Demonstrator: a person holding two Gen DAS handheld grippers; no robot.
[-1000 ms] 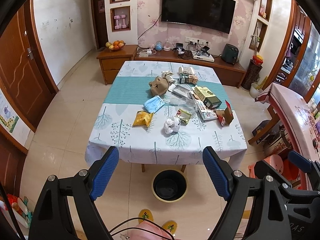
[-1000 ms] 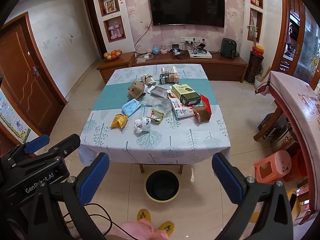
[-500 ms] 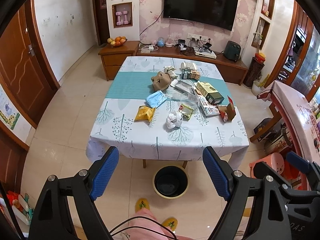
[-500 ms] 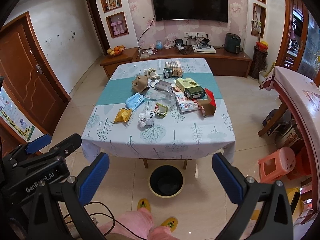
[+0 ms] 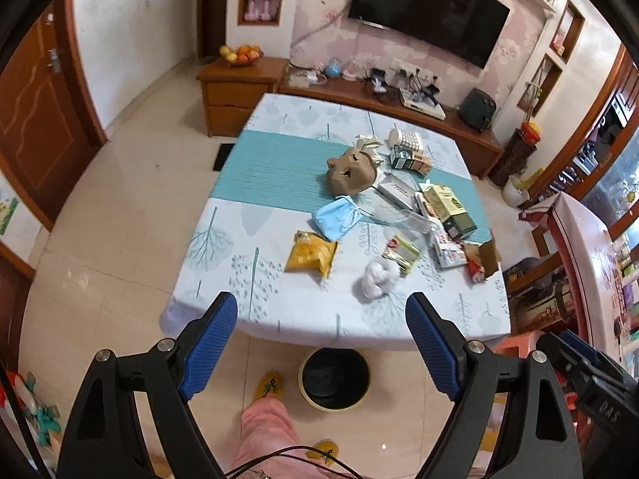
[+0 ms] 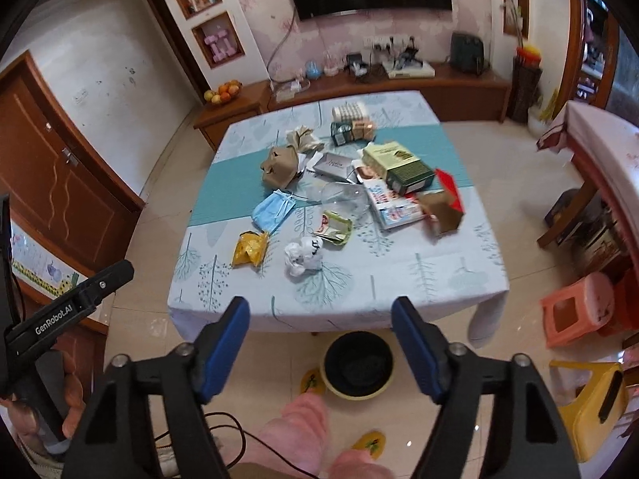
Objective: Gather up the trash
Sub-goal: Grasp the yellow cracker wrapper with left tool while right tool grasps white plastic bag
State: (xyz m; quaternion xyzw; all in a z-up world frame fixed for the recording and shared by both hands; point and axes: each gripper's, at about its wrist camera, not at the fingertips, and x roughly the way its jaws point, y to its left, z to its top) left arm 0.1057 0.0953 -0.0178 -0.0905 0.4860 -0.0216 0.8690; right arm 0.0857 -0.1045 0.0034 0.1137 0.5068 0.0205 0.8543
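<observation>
Trash litters the cloth-covered table: a yellow snack bag, a crumpled white bag, a blue face mask, a brown paper lump, a green wrapper and several boxes. A black bin stands on the floor under the table's near edge. My left gripper is open and empty, short of the table. My right gripper has its jaws closing on nothing, also short of the table.
A TV console with a fruit bowl lines the far wall. A pink stool and a yellow stool stand at the right. A person's pink-clad leg and yellow slippers are beside the bin. A second table is at the right.
Both grippers have moved closer to the table and lower, so the table looms larger. The right gripper's fingers have drawn nearer together. The person's leg has stepped forward.
</observation>
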